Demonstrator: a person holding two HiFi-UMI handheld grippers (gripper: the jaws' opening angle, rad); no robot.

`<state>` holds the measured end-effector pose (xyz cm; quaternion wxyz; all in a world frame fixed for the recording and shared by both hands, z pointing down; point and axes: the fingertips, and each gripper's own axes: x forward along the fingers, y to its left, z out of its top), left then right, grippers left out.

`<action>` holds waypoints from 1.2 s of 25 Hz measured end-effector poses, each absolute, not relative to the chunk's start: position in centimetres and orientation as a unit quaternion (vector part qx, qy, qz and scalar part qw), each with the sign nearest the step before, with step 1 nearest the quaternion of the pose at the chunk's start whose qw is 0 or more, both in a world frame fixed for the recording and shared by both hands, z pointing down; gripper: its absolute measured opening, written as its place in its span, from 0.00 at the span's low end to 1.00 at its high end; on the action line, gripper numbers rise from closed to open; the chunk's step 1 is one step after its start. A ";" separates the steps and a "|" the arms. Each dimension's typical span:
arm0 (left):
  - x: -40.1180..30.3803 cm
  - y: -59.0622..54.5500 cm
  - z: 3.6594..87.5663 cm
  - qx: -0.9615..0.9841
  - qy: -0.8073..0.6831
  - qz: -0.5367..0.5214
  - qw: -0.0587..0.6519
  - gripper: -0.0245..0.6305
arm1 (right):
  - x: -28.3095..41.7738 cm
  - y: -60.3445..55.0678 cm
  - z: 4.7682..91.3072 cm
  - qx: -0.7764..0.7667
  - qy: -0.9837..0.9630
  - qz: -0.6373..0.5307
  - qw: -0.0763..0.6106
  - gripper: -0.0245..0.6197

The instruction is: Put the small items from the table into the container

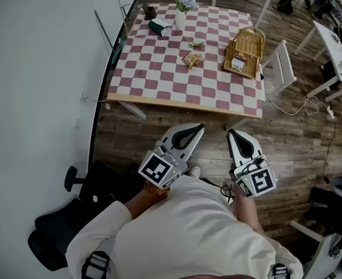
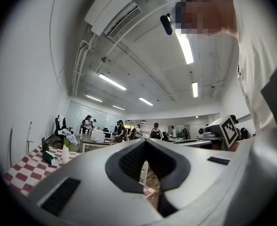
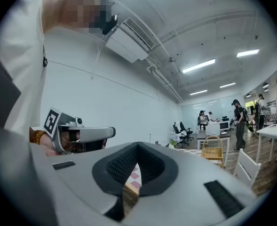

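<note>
Left gripper [image 1: 198, 129] — jaws are seen pressed together with nothing between them. It is held over the wooden floor [image 1: 287, 132], well short of the table [image 1: 159, 92].
Right gripper [image 1: 231, 133] — jaws likewise closed and empty, held just beside the left.
Wicker basket [image 1: 249, 39] is placed at the table's right edge, with a packet [image 1: 238, 63] lying inside.
On the checked cloth are found a snack packet [image 1: 192, 58] near the middle, a small green item [image 1: 197, 44] just behind it, a green tissue pack [image 1: 160, 27] and a vase of flowers [image 1: 181, 13] at the far side.
</note>
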<state>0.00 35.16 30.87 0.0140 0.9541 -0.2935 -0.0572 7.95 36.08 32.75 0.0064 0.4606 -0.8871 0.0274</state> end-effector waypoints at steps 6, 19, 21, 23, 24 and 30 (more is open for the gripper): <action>0.8 34.9 30.7 0.955 -0.290 -0.058 0.011 0.07 | 8.7 35.8 32.7 0.461 -0.887 0.028 0.008 0.04; 2.6 33.4 32.1 0.955 -0.292 -0.046 0.027 0.07 | 9.9 34.2 33.9 0.457 -0.889 0.044 0.004 0.04; 2.6 32.4 32.4 0.954 -0.294 -0.045 0.031 0.07 | 10.1 33.3 34.2 0.458 -0.888 0.045 0.005 0.04; 2.6 31.1 32.5 0.954 -0.294 -0.046 0.030 0.07 | 10.2 32.0 34.5 0.459 -0.887 0.048 0.006 0.04; 2.5 30.4 32.5 0.954 -0.293 -0.047 0.029 0.07 | 10.2 31.2 34.6 0.460 -0.887 0.049 0.006 0.04; 1.0 23.7 33.1 0.954 -0.293 -0.053 0.031 0.07 | 8.7 24.6 35.4 0.464 -0.884 0.052 0.013 0.04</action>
